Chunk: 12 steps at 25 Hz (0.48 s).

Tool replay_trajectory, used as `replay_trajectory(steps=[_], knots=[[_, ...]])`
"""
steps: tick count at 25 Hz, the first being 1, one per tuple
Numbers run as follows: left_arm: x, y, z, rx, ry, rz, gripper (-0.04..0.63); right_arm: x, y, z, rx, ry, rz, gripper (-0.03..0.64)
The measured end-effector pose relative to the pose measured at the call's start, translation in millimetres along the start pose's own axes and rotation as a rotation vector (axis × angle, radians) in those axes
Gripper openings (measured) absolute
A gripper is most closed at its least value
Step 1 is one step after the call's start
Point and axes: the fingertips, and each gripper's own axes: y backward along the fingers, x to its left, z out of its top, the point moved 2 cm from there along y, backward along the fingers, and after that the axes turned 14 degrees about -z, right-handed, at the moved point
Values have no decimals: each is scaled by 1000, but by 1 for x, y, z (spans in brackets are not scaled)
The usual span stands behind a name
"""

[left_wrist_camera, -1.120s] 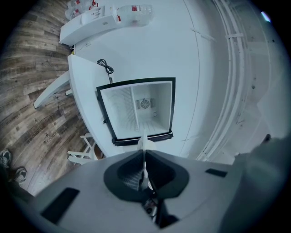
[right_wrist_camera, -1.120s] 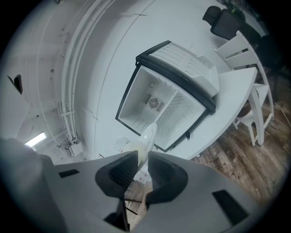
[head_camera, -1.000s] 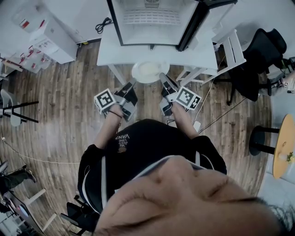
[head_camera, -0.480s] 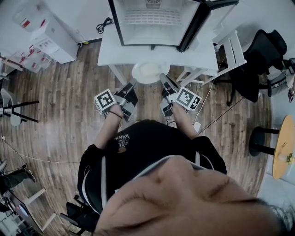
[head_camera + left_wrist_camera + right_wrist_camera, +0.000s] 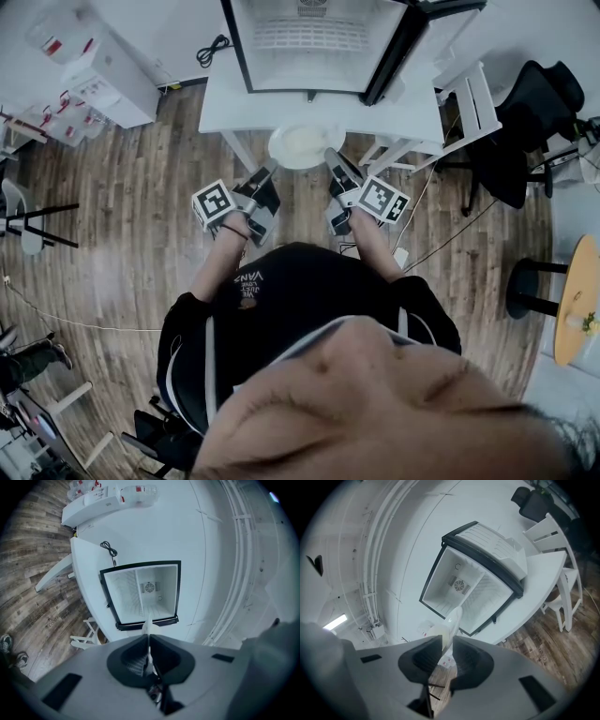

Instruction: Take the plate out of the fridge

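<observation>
Head view shows my left claw point(image 5: 269, 171) and right claw point(image 5: 329, 155) clenched on the plate point(image 5: 302, 145), which is outside the fridge point(image 5: 314, 47). Next, I'd probably lower it level onto the worktop point(image 5: 417, 112).

Even, cool, fairly bright indoor light w/ only soft shadows; a strip lamp point(image 5: 335, 620) glows at the left edge of the right gripper view, and in the head view the fridge point(image 5: 319, 66) interior, tabletop point(image 5: 225, 103) & plate point(image 5: 306, 145) wash out near-white w/ little contrast betw. them. All 3 views are fisheye: straight lines bow, and both gripper views have a black vignette round the corners. Close to the lens the fingers point(image 5: 133, 656) are dark & soft, the bottom of the head view is smeared, while the floor point(image 5: 122, 216) grain is sharp.
</observation>
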Motion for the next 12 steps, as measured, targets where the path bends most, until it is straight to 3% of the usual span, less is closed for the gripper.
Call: replay_trajectory(steps=[12], knots=[[0,0,0,-4,2,1,28,-1,-1,0,7,0,3,75]])
